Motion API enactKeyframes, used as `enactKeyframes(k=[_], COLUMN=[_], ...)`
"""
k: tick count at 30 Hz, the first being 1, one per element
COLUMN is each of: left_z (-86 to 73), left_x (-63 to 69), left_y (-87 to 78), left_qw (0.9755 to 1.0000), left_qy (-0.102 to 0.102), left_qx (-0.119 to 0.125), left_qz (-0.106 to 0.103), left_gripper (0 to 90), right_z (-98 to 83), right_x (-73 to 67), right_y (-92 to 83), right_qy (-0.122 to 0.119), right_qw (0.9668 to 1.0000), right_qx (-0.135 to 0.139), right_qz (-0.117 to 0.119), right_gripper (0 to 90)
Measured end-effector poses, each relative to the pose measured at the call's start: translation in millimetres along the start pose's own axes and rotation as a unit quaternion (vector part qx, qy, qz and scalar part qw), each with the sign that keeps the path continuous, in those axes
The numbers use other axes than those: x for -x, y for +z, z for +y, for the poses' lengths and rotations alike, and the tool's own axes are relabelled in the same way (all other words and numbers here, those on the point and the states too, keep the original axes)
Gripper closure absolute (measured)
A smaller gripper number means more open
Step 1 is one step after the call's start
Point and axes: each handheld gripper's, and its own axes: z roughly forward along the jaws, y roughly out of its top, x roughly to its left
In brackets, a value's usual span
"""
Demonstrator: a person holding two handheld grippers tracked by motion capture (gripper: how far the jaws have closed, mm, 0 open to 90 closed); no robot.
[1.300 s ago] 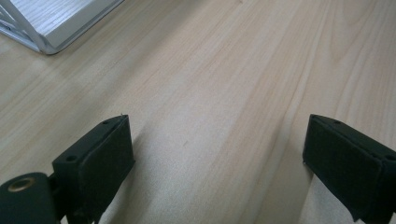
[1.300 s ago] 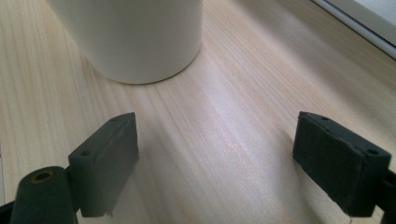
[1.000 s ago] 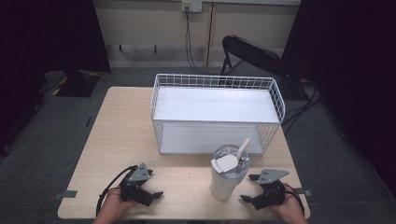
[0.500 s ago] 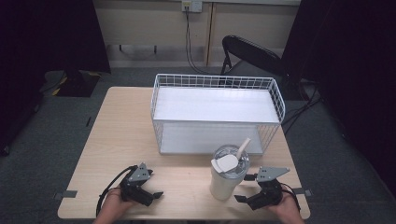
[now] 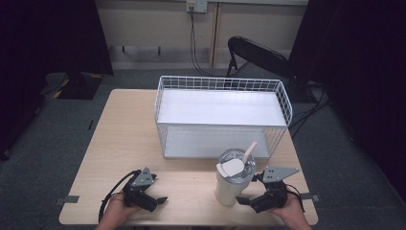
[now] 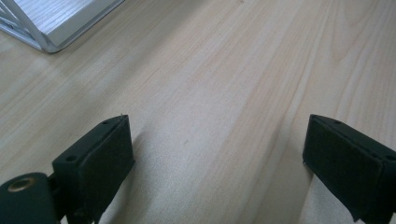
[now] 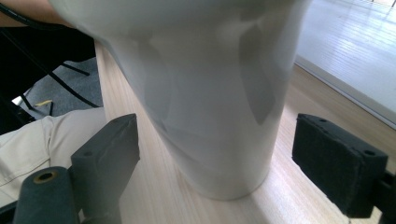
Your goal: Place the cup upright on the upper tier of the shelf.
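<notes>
We have the white tumbler [image 5: 233, 184] standing upright near the table's [image 5: 119, 143] near edge, right of centre, just in front of the wire basket [image 5: 222, 115]. Its clear lid carries a straw [image 5: 249, 152] leaning to the far right.

The right gripper [image 5: 245, 201] sits on the near right, jaws spread wide, aimed at the tumbler's lower body. In the right gripper view the cup wall [image 7: 205, 107] rises between the two pads [image 7: 338, 163], apart from both, nothing clamped. The left gripper [image 5: 162, 200] rests at the near left, well apart from the cup, jaws also spread over bare wood, holding nothing (the left gripper view shows just table grain and a corner of the basket [image 6: 56, 23]).

Risks, as we judge them:
- The tumbler is tall, tapers toward its base, and the pads sit low on it. A squeeze on that smooth wall could let it slip, or tip once lifted.
- An off-centre close would shove the cup sideways, and the near table edge is close by.
- Tipping may loosen the lid or spill whatever is inside; we cannot tell whether it is filled.
- Lifted toward the basket, the straw could catch on the wire rim.

Writing: we read none on tumbler, lid, basket or grippers.
</notes>
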Motion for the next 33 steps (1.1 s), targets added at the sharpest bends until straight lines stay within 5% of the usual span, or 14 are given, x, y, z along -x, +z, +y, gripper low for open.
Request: enactKeyframes(k=[16, 33], left_z=[-0.2, -0.3], left_x=[0.5, 0.5], left_y=[-0.2, -0.2], left_qw=[1.0, 1.0], left_qy=[-0.002, -0.002], left_qx=[0.001, 0.001], left_qz=[0.002, 0.002], left_gripper=[8.0, 8.0], right_z=[7.2, 9.7], right_x=[-0.5, -4.1], right_y=[4.8, 13.9], right_qy=[0.012, -0.007], right_qw=[0.9995, 0.9984], right_qx=[0.026, 0.056], right_qz=[0.012, -0.002], right_gripper=[14.1, 8.6])
